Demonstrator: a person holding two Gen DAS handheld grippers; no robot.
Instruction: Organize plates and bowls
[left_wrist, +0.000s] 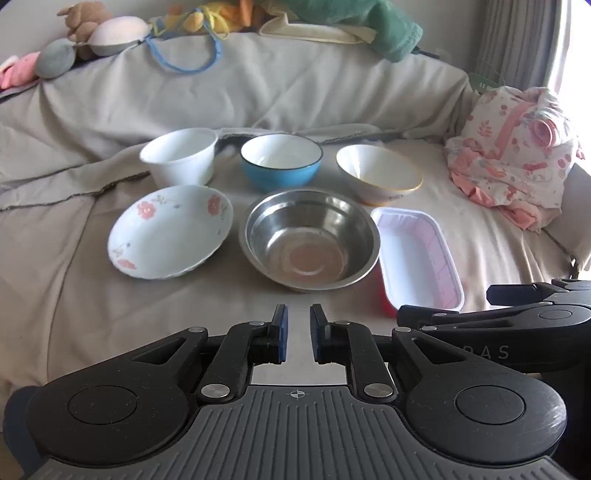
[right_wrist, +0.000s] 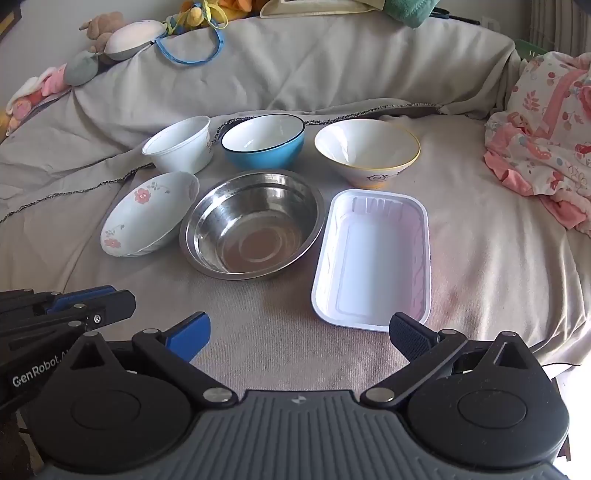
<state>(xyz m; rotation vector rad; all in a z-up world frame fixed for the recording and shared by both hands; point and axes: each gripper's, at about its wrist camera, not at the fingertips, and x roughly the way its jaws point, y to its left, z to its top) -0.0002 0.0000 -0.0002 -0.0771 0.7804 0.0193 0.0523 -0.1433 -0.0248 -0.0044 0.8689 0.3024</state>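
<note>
Six dishes sit in two rows on a cloth-covered sofa seat. Back row: a white plastic bowl (left_wrist: 181, 157) (right_wrist: 181, 144), a blue bowl (left_wrist: 280, 160) (right_wrist: 263, 141), a white cone bowl with a yellow rim (left_wrist: 378, 173) (right_wrist: 367, 151). Front row: a flowered plate (left_wrist: 170, 230) (right_wrist: 149, 214), a steel bowl (left_wrist: 309, 238) (right_wrist: 252, 223), a white rectangular tray (left_wrist: 419, 254) (right_wrist: 373, 258). My left gripper (left_wrist: 298, 332) is nearly shut with a narrow gap, empty, just short of the steel bowl. My right gripper (right_wrist: 299, 332) is wide open, empty, in front of the tray.
A pink patterned bundle of clothes (left_wrist: 513, 155) (right_wrist: 543, 147) lies at the right. Soft toys (left_wrist: 92, 29) and a green towel (left_wrist: 369, 26) line the sofa back. The right gripper's body (left_wrist: 517, 332) sits right of the left one.
</note>
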